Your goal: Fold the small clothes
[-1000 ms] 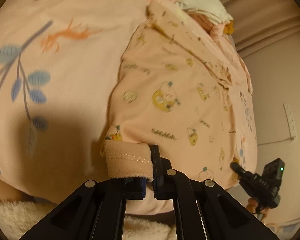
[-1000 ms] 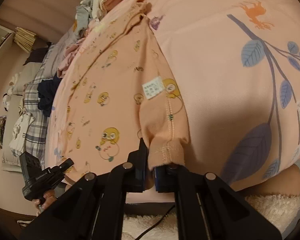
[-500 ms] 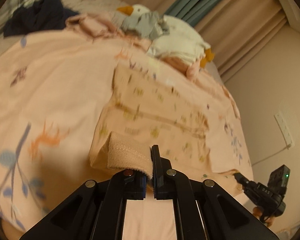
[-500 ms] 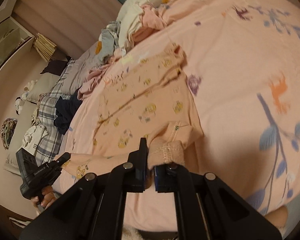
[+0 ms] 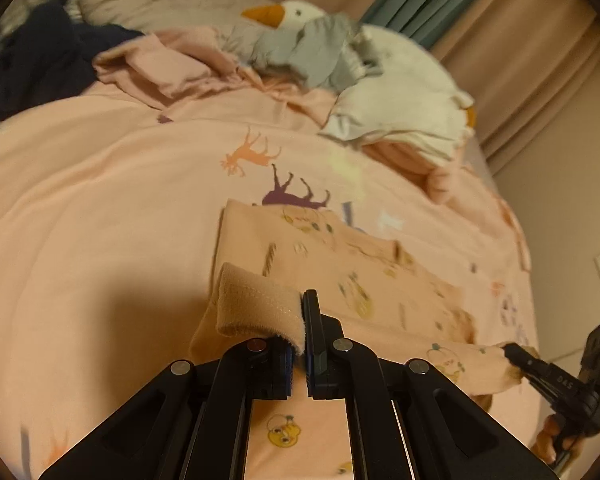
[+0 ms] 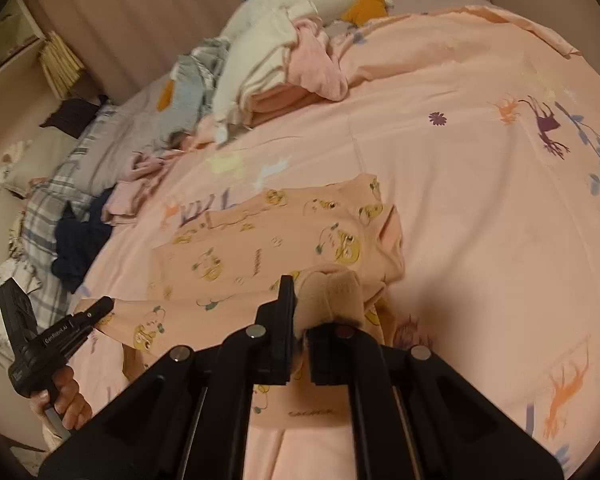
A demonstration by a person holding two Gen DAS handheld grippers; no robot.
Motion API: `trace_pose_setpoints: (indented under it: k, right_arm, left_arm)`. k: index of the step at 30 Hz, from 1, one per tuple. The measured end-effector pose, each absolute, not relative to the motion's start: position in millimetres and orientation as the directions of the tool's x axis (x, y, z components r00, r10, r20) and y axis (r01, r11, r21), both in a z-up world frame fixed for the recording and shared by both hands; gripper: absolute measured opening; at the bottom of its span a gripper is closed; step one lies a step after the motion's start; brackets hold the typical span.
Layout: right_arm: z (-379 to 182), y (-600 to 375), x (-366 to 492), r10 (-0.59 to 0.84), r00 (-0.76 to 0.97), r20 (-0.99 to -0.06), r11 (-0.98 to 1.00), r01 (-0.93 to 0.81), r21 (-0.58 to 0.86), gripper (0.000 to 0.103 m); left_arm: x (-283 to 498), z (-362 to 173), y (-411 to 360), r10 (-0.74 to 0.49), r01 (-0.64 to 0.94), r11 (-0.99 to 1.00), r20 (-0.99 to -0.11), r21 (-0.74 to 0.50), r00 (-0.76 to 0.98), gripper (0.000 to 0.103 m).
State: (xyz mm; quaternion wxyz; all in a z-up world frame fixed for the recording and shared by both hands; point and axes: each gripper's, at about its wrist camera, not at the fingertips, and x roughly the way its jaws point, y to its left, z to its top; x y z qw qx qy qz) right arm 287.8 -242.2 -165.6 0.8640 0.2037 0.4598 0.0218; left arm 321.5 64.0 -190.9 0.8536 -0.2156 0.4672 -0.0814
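Now the left gripper [image 5: 303,350] and right gripper [image 6: 300,344] each pinch a cuff of the peach garment [image 6: 268,248] above the bed [image 6: 480,216].

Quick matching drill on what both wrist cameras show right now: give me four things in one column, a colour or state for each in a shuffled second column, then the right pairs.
Things:
1. left gripper
2. goose toy
3. dark garment
4. printed baby garment

States:
A. crumpled by the checked bedding
B. white, orange beak, at the far side of the bed
C. peach with yellow cartoon figures, partly folded on the bedspread
D. shut on a ribbed cuff

Pairs: 1-D, 2-B, 3-A, 4-C
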Motion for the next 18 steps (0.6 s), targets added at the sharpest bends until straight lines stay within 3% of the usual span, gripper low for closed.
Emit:
trace_pose_setpoints:
  k: [9, 12, 14, 16, 18]
  right_arm:
    - [-234.9, -264.8, 382.1, 0.218, 0.439, -0.872, 0.898, 0.259, 0.355, 0.007]
    - [-250.5, -270.2, 386.9, 0.253, 0.416, -0.873, 0.885, 0.265, 0.383, 0.007]
    - [-245.7, -276.5, 383.5, 0.290, 0.419, -0.861, 0.867, 0.267, 0.422, 0.008]
    - [-231.6, -285.9, 376.8, 0.298, 0.428, -0.853, 0.853, 0.281, 0.439, 0.012]
    - [-211.1, -292.0, 367.1, 0.238, 0.450, -0.861, 0.870, 0.295, 0.395, 0.031]
  left_arm:
    - [380.3, -254.9, 61.7, -0.313, -0.132, 0.903, -0.836, -0.410, 0.451, 0.004]
    - [378.5, -249.6, 70.7, -0.348, -0.121, 0.887, -0.818, -0.445, 0.459, 0.004]
    - [376.8, -236.9, 77.3, -0.306, -0.137, 0.904, -0.837, -0.405, 0.453, 0.004]
    - [369.6, -215.9, 85.7, -0.250, -0.153, 0.921, -0.845, -0.358, 0.473, 0.004]
    - [358.1, -196.0, 90.9, -0.219, -0.140, 0.933, -0.829, -0.333, 0.514, 0.004]
